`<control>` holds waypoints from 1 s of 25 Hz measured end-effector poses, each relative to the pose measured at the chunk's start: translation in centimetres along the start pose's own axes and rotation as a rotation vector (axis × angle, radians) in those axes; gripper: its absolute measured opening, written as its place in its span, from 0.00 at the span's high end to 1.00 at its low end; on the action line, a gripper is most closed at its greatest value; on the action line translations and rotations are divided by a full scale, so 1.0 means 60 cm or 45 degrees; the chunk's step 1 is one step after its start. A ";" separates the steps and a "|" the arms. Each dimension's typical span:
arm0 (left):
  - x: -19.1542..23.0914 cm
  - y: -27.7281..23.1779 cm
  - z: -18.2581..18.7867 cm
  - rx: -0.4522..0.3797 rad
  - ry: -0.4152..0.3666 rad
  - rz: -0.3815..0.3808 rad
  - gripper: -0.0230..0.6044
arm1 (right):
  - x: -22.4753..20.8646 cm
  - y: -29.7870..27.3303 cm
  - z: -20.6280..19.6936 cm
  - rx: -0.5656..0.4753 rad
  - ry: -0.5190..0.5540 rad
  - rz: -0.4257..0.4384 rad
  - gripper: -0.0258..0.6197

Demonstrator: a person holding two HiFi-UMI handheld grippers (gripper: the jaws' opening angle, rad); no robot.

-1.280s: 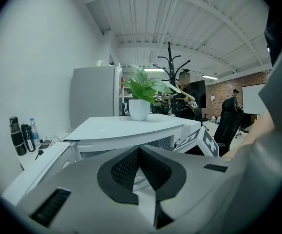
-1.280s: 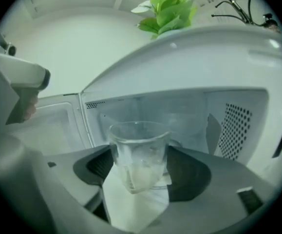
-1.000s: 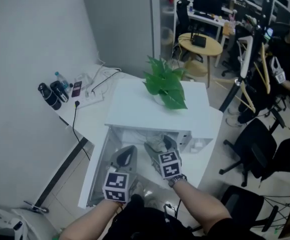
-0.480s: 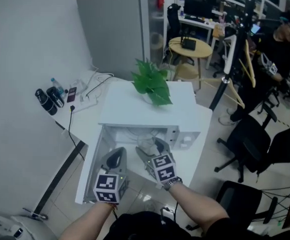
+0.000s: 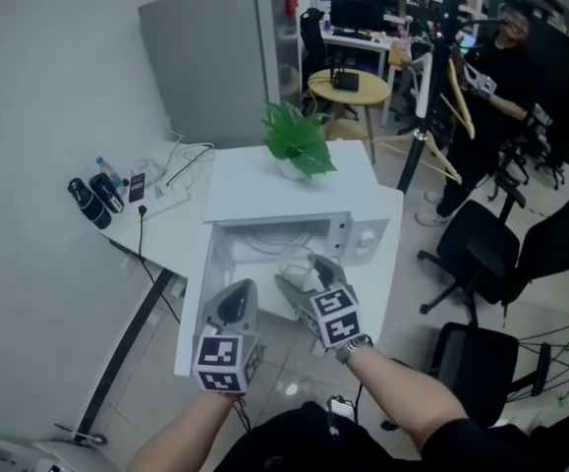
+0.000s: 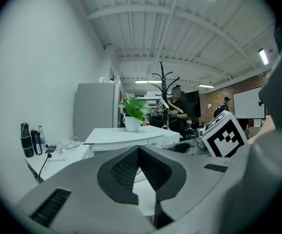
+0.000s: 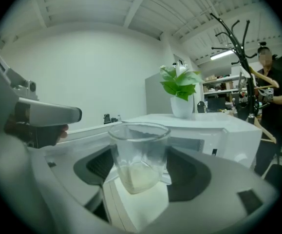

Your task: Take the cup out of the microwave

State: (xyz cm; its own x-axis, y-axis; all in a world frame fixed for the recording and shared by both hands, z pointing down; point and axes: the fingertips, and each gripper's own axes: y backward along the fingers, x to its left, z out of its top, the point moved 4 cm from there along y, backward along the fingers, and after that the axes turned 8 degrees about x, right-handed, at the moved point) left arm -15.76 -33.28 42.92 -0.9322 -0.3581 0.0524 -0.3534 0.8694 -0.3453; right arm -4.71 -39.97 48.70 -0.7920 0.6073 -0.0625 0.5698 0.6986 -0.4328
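Overall, your working area is bounded at the back by a tall grey cabinet (image 5: 210, 57) and a white wall. A white table (image 5: 171, 232) carries the white microwave (image 5: 284, 185), whose door (image 5: 198, 298) stands swung out to the left, leaving the cavity exposed toward you. Two black office chairs (image 5: 481, 254) stand to the right of the table, with a coat stand (image 5: 439, 67), a person (image 5: 500, 52) and a round wooden table (image 5: 345, 85) further back. A potted plant (image 5: 299, 141) sits on the microwave's top, toward its rear edge. Your right gripper (image 5: 309, 275) is in front of the open cavity, jaws spread wide and pressed on either side of the cup (image 7: 138, 152). The cup is clear, upright, with a pale fill in its lower part, and is outside the cavity. Your left gripper (image 5: 237, 298) is just beside the door, jaw tips together, holding nothing. Dark bottles (image 5: 95, 193) and a power strip (image 5: 164, 200) lie at the table's far left, well apart from the cup.
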 end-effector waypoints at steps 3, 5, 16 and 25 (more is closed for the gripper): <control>-0.008 0.043 -0.011 -0.006 -0.008 -0.029 0.96 | 0.034 0.035 -0.001 -0.006 -0.002 -0.019 0.39; -0.016 0.073 -0.018 -0.011 -0.010 -0.053 0.96 | 0.056 0.059 -0.004 -0.007 -0.008 -0.033 0.39; -0.058 0.182 -0.064 -0.006 -0.025 -0.143 0.96 | 0.127 0.179 -0.016 -0.044 -0.029 -0.105 0.39; -0.092 0.212 -0.073 -0.002 -0.057 -0.133 0.96 | 0.140 0.259 -0.016 -0.100 -0.048 -0.087 0.39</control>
State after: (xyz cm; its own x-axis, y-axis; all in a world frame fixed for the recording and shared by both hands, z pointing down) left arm -15.44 -18.74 42.32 -0.8858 -0.4618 0.0458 -0.4487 0.8272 -0.3383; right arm -2.31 -23.65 42.32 -0.8367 0.5432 -0.0699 0.5281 0.7664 -0.3656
